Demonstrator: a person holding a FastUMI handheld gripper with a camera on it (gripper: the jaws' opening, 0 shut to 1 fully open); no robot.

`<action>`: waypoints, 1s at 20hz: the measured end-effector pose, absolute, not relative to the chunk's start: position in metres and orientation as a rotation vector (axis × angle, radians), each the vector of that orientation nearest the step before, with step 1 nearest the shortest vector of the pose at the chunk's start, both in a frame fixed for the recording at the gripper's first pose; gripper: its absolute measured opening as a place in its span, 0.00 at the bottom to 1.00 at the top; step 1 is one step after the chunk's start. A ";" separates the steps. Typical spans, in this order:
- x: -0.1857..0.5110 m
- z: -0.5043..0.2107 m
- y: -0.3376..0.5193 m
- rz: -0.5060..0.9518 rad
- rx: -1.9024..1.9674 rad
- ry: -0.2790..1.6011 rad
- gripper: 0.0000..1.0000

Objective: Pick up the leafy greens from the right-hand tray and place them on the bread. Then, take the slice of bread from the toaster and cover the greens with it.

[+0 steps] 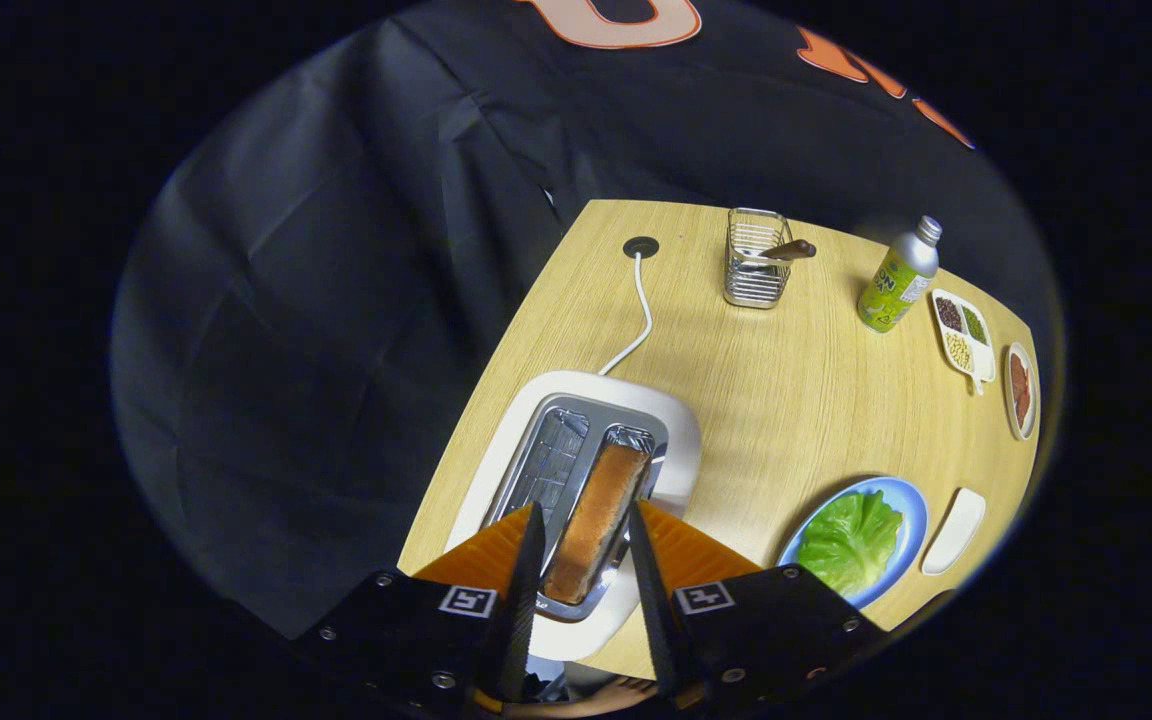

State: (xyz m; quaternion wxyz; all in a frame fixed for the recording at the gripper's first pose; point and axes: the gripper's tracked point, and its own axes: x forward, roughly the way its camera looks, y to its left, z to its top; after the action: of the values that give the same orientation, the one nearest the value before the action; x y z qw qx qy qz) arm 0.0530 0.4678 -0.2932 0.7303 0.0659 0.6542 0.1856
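One bread slice (596,520) stands in one white toaster (576,480); one lettuce leaf (849,540) lies on one blue plate (911,500) right of it. The gripper (584,530) points down over the toaster, fingers parted, straddling the slice without pressing.

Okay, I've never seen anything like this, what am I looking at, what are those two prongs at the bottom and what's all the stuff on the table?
A person holds a two-finger claw; its own camera looks forward along the fingers. Between the open fingers, a bread slice stands in the toaster, not yet gripped. To the right, leafy greens lie on a blue plate beside a small white tray. Farther back on the wooden table are a wire basket, a green bottle and small dishes of food.
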 end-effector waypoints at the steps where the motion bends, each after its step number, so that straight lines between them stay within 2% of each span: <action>1: 0.048 -0.292 0.471 0.406 0.162 1.469 0.46; 3: 0.050 -0.290 0.471 0.416 0.173 1.476 0.34; 4: 0.052 -0.291 0.467 0.418 0.173 1.469 0.25; 6: 0.052 -0.289 0.463 0.429 0.195 1.459 0.15; 10: 0.060 -0.267 0.458 0.443 0.246 1.402 0.11; 20: 0.060 -0.207 0.415 0.489 0.361 1.264 0.10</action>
State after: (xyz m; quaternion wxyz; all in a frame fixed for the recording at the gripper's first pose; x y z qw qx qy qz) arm 0.0597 0.4150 -0.2072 0.7639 0.1662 0.5816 0.2249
